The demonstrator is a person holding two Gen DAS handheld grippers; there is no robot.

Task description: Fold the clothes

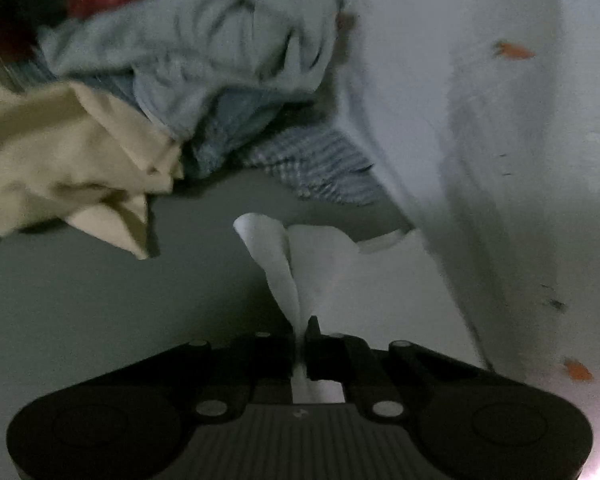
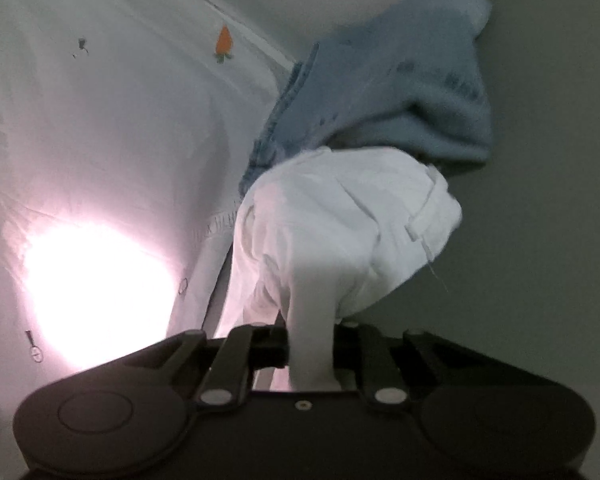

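Left gripper [image 1: 302,336] clenches white garment [image 1: 500,140] corner | right gripper [image 2: 310,344] grips bunched fold | clothes pile [image 1: 180,80] beside, on grey table [image 1: 100,300]

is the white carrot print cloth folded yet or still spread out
Still spread, not folded. The white carrot-print cloth stretches as one broad sheet; only its pinched ends bunch in the left gripper and right gripper.

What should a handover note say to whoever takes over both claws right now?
Left claw: shut on a thin edge of the white cloth.
Right claw: shut on a bunched part of white cloth.
Carrot-print white fabric spreads beside both. Unfolded pile lies beyond on the grey table; a blue garment sits behind the right grip.
Done: both grips taken. Left: the fold itself, then the pile.
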